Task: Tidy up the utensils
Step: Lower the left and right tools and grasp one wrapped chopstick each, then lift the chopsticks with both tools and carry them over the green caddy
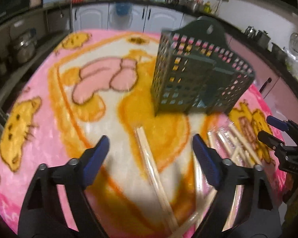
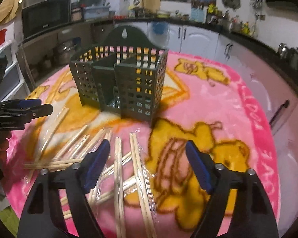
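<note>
Two tools hang with jaws apart and empty: left tool (image 1: 151,150), right tool (image 2: 148,154). Wrapped chopsticks (image 2: 119,168) lie scattered on the pink blanket (image 2: 248,103) before the green holder (image 2: 119,83). Light, stiff, slippery in film; pinching mid-length looks best.

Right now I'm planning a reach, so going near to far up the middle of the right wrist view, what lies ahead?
Right gripper, jaws open → wrapped chopstick pairs on the pink blanket → green perforated utensil holder → white cabinets → cluttered kitchen counter.
</note>
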